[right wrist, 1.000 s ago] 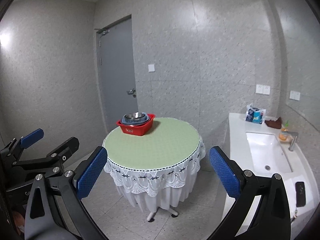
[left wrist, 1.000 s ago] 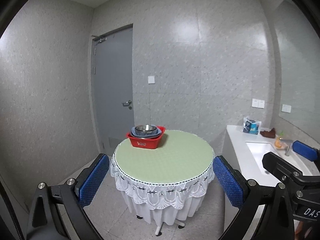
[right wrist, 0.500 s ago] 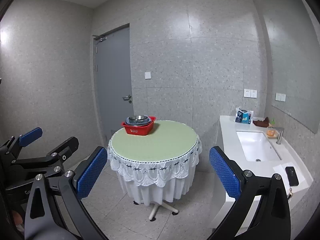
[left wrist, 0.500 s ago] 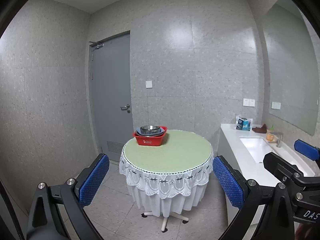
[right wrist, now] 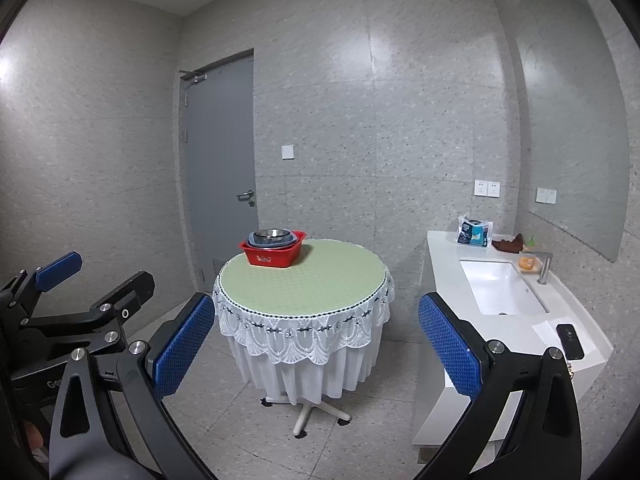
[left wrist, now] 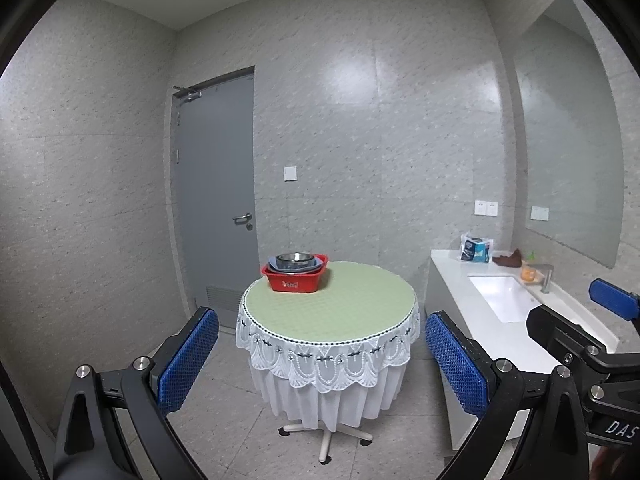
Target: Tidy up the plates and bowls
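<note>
1. Left wrist view: left gripper (left wrist: 322, 364) jaws spread wide, nothing between them. Pads (left wrist: 188, 360) are blue with a knurled grid texture, on black arms with silver bolts.
2. Door (left wrist: 216, 192) at 10 o'clock: flat grey slab, lever handle, closer at top.
3. Red basin (left wrist: 295, 278) at 12 o'clock, sitting on the far left edge of the round table (left wrist: 332, 304). Glossy plastic, squarish with rounded corners, white marking on the front face. Inside: nested blue-grey dishes (left wrist: 316, 264) with a shiny steel bowl (left wrist: 295, 258) on top.
4. Tabletop is matte pale green; white lace skirt with scalloped hem and dark trim; white star base.
5. White counter (left wrist: 452, 264) at 3 o'clock, smooth, with rectangular sink (left wrist: 504, 300) and metal tap.
6. Right wrist view: right gripper (right wrist: 316, 348) equally wide apart, gripping nothing. Basin well apart from both grippers, at 12 o'clock. Dark phone (right wrist: 570, 341) lies on the counter's near corner at 4 o'clock.
</note>
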Available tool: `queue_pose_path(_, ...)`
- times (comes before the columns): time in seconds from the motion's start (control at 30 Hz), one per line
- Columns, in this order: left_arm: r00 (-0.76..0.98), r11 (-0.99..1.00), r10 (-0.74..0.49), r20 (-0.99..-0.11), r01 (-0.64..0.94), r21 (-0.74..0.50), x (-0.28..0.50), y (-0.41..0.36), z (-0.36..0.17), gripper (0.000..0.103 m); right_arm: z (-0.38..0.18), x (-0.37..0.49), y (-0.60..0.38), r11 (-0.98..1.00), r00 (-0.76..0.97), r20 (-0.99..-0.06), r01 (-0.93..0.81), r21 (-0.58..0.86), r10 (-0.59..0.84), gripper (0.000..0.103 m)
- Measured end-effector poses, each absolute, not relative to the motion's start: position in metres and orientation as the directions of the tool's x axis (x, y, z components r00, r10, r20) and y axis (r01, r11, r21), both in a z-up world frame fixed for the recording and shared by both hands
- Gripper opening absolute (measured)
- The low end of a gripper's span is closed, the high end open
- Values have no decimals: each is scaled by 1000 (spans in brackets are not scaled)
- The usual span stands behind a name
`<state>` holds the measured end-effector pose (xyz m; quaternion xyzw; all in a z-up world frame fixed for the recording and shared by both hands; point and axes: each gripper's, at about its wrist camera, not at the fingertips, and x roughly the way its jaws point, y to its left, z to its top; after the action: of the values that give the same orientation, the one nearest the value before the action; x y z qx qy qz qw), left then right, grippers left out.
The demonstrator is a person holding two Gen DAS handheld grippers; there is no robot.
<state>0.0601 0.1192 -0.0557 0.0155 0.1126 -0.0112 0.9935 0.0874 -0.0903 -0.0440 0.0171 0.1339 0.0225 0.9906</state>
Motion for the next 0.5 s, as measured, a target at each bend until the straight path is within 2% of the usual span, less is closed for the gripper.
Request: queue_pose_path(0.5, 974, 999, -31, -226, 40, 33, 75, 116, -55, 102, -47, 87, -96, 999, 963, -269, -25, 34, 33, 103)
